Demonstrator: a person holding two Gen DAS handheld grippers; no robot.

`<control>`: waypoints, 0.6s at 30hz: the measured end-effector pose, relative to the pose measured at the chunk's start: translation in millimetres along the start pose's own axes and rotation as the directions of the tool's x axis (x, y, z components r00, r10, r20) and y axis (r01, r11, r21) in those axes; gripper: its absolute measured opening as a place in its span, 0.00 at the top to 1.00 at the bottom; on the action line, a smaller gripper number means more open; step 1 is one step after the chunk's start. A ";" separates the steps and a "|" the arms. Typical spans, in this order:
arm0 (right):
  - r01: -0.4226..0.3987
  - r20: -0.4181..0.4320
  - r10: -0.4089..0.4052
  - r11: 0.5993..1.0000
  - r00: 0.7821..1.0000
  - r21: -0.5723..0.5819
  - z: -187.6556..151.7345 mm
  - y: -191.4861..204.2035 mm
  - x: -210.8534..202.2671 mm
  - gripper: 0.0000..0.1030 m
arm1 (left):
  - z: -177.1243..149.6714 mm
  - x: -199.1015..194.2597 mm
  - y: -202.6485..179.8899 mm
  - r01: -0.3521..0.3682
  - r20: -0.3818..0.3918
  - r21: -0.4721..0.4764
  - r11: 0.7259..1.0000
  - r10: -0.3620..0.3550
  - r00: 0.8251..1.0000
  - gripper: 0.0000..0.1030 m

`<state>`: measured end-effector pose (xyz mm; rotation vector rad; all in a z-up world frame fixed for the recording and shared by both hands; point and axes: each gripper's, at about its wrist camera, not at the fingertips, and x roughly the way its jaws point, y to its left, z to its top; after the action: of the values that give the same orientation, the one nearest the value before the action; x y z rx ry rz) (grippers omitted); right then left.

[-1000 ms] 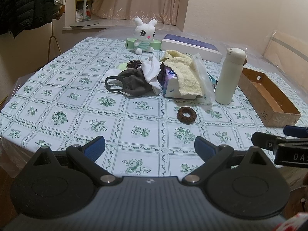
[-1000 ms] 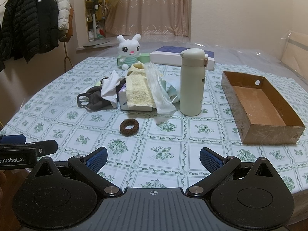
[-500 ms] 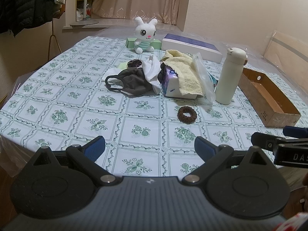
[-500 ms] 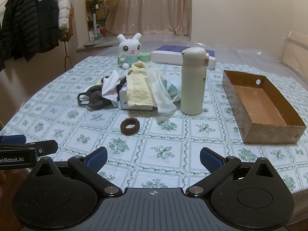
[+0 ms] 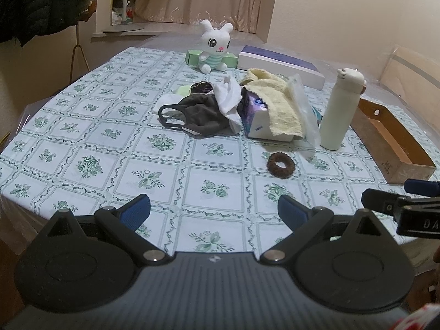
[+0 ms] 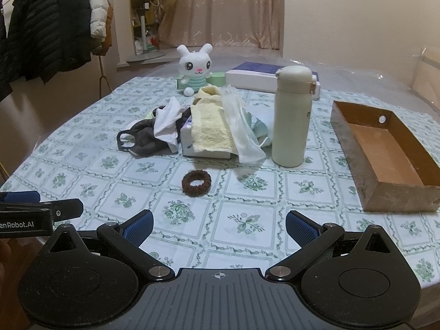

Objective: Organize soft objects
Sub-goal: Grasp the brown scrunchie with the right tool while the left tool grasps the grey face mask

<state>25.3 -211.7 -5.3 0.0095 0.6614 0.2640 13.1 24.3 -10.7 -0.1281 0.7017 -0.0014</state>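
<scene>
- My left gripper (image 5: 214,211) hangs over the near edge of the table (image 5: 82,126), jaws spread wide with nothing between them.
- My right gripper (image 6: 219,227) sits the same way: jaws wide apart, empty, above the floral cloth.
- I take the cream bottle (image 6: 292,115) as my landmark; it stands upright.
- Just left of the bottle a yellow towel (image 6: 210,128) drapes over a tissue box (image 6: 205,150), with a clear plastic bag (image 6: 242,132) lying along the towel's bottle side.
- Further left of the bottle, a white cloth (image 6: 167,122) lies on a dark face mask (image 6: 143,137); something pale green peeks out behind them, though I cannot tell what it is.
- A brown hair scrunchie (image 6: 196,183) lies alone, nearer to me than the bottle and to its left.
- Right of the bottle sits an open cardboard box (image 6: 357,165), well apart from it.
- Behind the bottle, a plush rabbit (image 6: 195,69) sits upright beside a flat white-and-purple box (image 6: 253,78).
</scene>
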 end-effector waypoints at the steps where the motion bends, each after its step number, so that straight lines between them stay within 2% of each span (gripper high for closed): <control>1: -0.003 0.000 0.003 1.000 1.000 -0.001 1.0 0.7 3.0 0.01 | 1.0 2.5 2.6 0.001 -0.003 -0.002 1.000 -0.001 1.000 0.05; 10: -0.036 -0.004 0.036 0.999 0.999 -0.031 10.5 9.8 40.2 0.01 | 17.6 35.4 25.4 -0.012 0.007 0.042 0.999 0.011 1.000 0.05; 18: -0.057 -0.022 0.056 0.997 0.998 -0.056 17.7 14.4 85.7 0.01 | 36.2 79.2 43.2 0.023 0.007 0.098 0.995 -0.024 1.000 0.05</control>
<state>97.4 -175.4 -41.9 -0.0287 0.6744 0.3378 95.2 67.8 -39.4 -0.0420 0.6911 -0.0578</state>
